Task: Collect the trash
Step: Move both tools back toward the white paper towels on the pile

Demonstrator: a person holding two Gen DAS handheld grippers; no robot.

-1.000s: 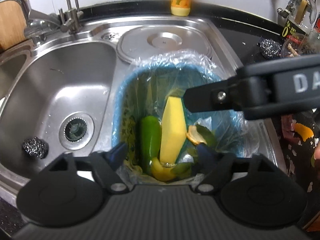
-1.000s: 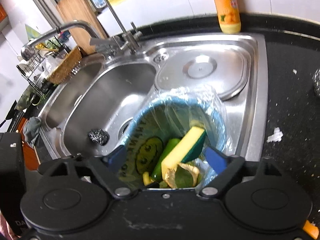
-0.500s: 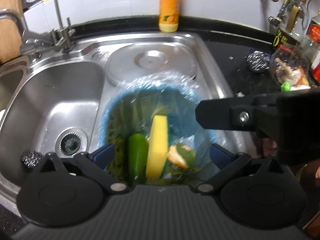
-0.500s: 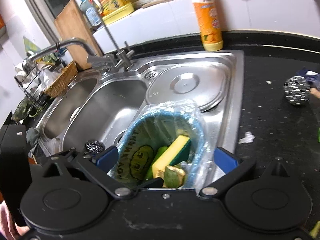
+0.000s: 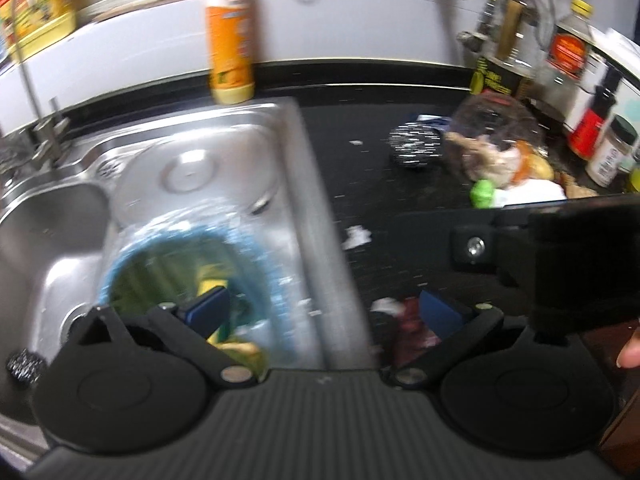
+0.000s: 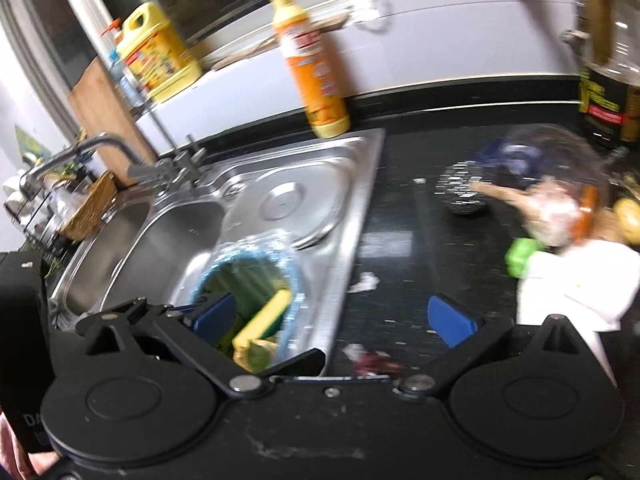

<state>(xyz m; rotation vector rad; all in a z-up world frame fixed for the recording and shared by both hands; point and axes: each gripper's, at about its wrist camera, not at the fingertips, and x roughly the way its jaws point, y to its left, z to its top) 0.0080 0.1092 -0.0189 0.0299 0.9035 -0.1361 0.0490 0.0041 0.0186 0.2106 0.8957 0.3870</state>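
At the far left a steel scourer sits in the sink basin, easy to overlook as trash. Next to it the blue lined bin stands in the sink's right well, already holding a yellow sponge and green peelings; it sits close to the sink edge, so a swinging tool could clip its plastic liner and tip it. The left hand-held gripper is spread wide and carries nothing, straddling the sink edge. The right hand-held gripper is likewise spread and empty. On the dark desk scraps remain: a white paper bit near the sink edge, a reddish scrap just below the right tool. Both are thin and flat, so the fingers may skid over them. Farther right, a second scourer, a green lump and a clear food bag crowd together; both views are blurred, and a hasty reach could grab the wrong item.
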